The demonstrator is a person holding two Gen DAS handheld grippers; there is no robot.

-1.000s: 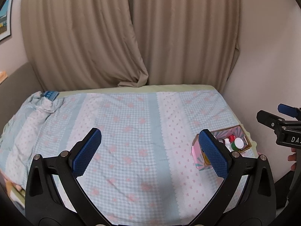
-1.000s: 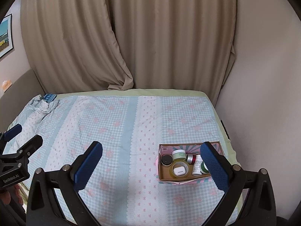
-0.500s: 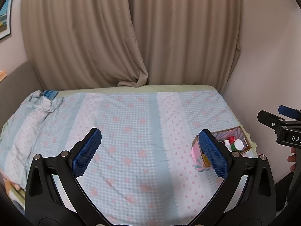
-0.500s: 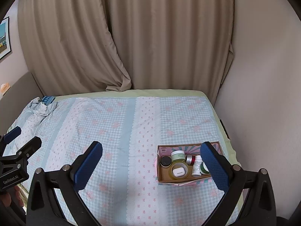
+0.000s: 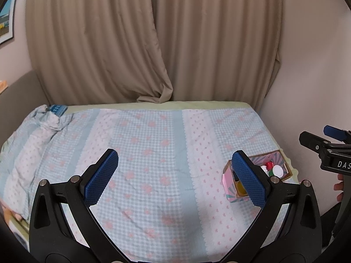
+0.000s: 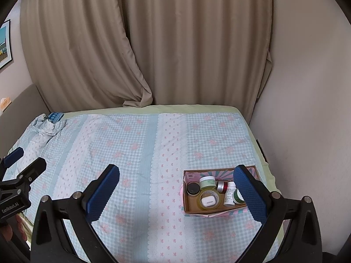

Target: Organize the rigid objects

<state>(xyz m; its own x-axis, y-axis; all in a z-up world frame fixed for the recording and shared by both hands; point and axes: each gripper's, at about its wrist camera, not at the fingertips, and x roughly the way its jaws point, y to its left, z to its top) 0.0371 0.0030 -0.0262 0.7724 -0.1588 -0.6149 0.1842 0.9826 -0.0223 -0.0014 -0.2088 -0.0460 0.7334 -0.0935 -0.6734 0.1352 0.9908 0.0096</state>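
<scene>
A pink-sided cardboard box (image 6: 219, 210) stands on the bed at the right, holding several small jars and bottles: a black-lidded jar (image 6: 193, 188), a pale green jar (image 6: 207, 182), a red jar (image 6: 222, 186), a white bottle (image 6: 229, 196) and a white case inside a tape roll (image 6: 208, 201). The box also shows in the left wrist view (image 5: 229, 180). My right gripper (image 6: 176, 192) is open and empty, above and in front of the box. My left gripper (image 5: 175, 179) is open and empty over the middle of the bed.
The bed has a blue and pink checked cover (image 6: 131, 153), bunched at the far left (image 6: 46, 127). Beige curtains (image 6: 153, 43) hang behind. A wall (image 6: 307, 109) runs close along the right of the bed.
Both grippers have drawn back and up a little. The box sits slightly farther from them in both views. Nothing was taken hold of.
</scene>
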